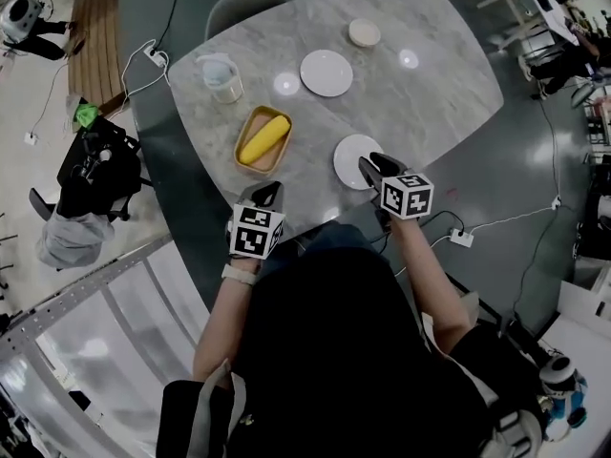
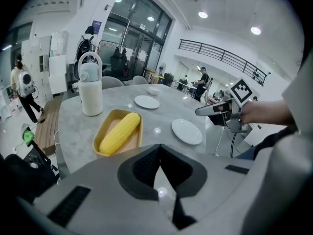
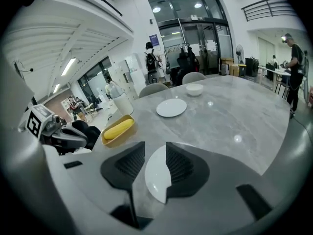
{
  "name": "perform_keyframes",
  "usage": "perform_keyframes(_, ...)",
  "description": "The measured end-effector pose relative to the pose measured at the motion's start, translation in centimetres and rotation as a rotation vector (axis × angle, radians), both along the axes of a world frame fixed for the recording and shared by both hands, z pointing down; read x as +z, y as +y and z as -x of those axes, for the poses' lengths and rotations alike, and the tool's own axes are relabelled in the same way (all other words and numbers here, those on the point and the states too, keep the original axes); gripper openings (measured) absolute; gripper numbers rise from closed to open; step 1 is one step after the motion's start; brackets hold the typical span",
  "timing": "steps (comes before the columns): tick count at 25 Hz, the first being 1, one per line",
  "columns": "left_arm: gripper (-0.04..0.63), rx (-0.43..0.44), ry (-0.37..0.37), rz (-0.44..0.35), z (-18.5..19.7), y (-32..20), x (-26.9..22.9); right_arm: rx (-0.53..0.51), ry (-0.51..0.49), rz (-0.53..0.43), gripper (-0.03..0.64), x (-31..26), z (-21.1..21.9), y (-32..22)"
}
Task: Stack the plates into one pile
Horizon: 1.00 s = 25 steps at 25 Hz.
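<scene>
Three white dishes lie apart on the marble table [image 1: 434, 98]. A near plate [image 1: 349, 156] [image 2: 186, 131] [image 3: 155, 176] lies flat by the front edge. A second plate [image 1: 326, 72] [image 2: 146, 102] [image 3: 171, 107] lies mid-table, and a small cream bowl [image 1: 364, 32] [image 3: 194, 88] is behind it. My right gripper [image 1: 370, 165] [image 3: 155, 147] hovers over the near plate's right rim. Its jaws stand apart, and the plate shows below the gap, not pinched. My left gripper [image 1: 270, 191] [image 2: 159, 148] hangs at the table's front edge with its tips together, holding nothing.
A yellow tray with a corn cob [image 1: 263, 139] [image 2: 119, 131] [image 3: 118, 129] sits left of the near plate. A white jug [image 1: 221, 76] [image 2: 90, 89] stands behind it. Chairs [image 1: 246, 3] stand at the far side. A power strip and cable [image 1: 462, 238] lie on the floor at right.
</scene>
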<state>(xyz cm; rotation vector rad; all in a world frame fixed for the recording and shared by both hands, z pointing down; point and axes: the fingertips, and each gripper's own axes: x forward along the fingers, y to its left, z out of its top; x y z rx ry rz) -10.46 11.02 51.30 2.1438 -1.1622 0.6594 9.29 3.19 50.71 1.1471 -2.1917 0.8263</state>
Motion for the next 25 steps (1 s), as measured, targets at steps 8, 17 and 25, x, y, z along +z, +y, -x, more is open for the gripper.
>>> perform_keyframes(8, 0.009, 0.004, 0.034, -0.049, -0.6, -2.8, -1.3, 0.018, -0.005, -0.035, 0.141, -2.4, 1.3, -0.2)
perform_keyframes(17, 0.009, -0.019, 0.017, -0.084, -3.4, -9.1, -2.6, -0.033, -0.051, -0.067, 0.141, -4.1, 1.1, -6.2)
perform_keyframes(25, 0.009, -0.092, -0.011, -0.046, -5.1, -14.7, -1.3, -0.073, -0.083, -0.039, 0.141, -2.3, -0.1, -13.4)
